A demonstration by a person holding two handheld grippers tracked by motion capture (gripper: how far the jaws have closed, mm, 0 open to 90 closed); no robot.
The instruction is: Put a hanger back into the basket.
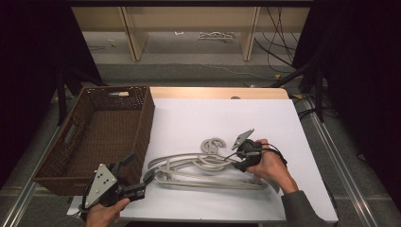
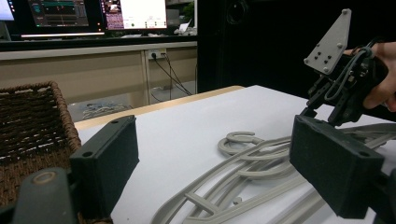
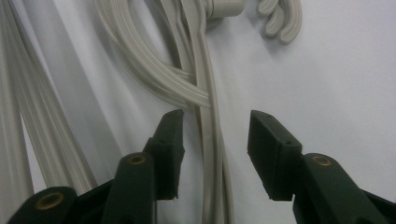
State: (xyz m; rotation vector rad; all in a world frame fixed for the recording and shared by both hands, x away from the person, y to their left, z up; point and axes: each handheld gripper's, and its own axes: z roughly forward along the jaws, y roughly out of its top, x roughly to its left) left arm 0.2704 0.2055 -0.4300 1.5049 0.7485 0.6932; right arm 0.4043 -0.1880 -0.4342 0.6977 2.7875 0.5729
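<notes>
Background monitors (image 2: pixel 93 14) (left tool (image 2: pixel 215 172) view).

A dark brown woven wicker basket (image 1: pixel 142 124), rectangular with handle slots in its walls, stands on the left part of the worktop (image 1: pixel 265 118), which is covered by a white sheet over a pale wooden top. Beyond the far edge, light wooden shelf uprights (image 1: pixel 130 33) stand on a grey floor, with black cables (image 1: pixel 279 35) trailing there. Lit computer monitors (image 2: pixel 135 13) sit on a far bench.
</notes>
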